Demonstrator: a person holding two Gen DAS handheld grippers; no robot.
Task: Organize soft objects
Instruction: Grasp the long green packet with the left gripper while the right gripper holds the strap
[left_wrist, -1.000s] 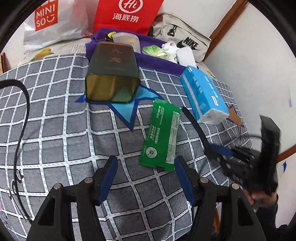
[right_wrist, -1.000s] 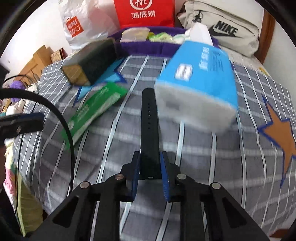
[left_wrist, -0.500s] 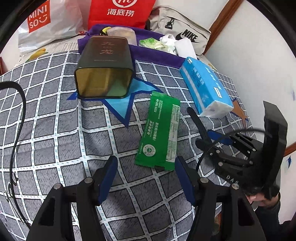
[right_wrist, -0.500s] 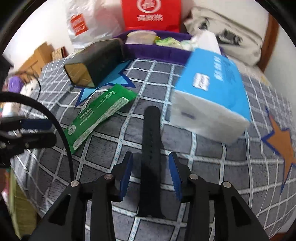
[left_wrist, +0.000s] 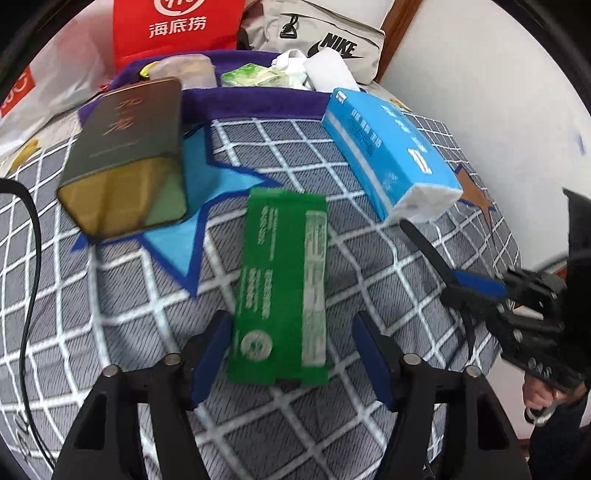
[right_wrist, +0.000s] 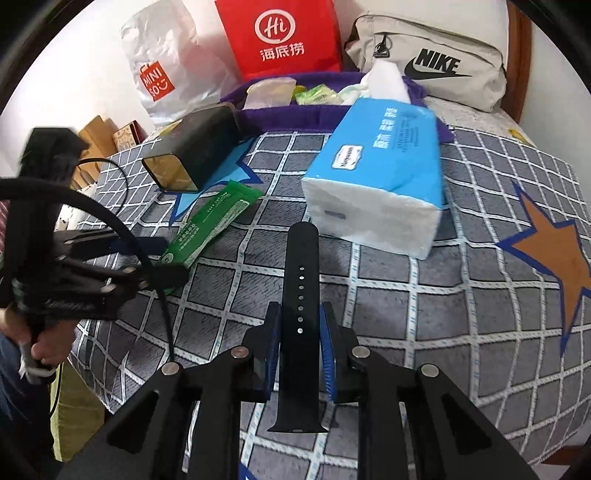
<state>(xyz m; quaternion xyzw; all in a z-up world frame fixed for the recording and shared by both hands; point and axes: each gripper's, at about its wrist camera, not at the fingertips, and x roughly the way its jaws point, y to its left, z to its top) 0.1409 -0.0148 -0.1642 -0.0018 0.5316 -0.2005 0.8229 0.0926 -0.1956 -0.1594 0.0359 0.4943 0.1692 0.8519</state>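
Currently: green packet (left_wrist: 282, 284) lengthwise between opening left gripper (left_wrist: 291, 354); right gripper (right_wrist: 300, 336) closing, seemingly pinching black strap (right_wrist: 300, 314).

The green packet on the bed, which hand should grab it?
Left. The left gripper already straddles the green packet, jaws opening. The right gripper is closing on the black strap.

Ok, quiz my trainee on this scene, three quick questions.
1. True or false: the blue plastic tissue pack lies inside the purple fabric tray.
2. The fingers of the left gripper straddle: A) flat green foil packet, B) dark metal tin, C) grey sports bag?
3. Fill in: the right gripper holds a black rubber watch ____.
Key: 1 false, it's on the checked bedspread; 2 A, untouched, fingers opening; 3 strap, fingers closing on it.
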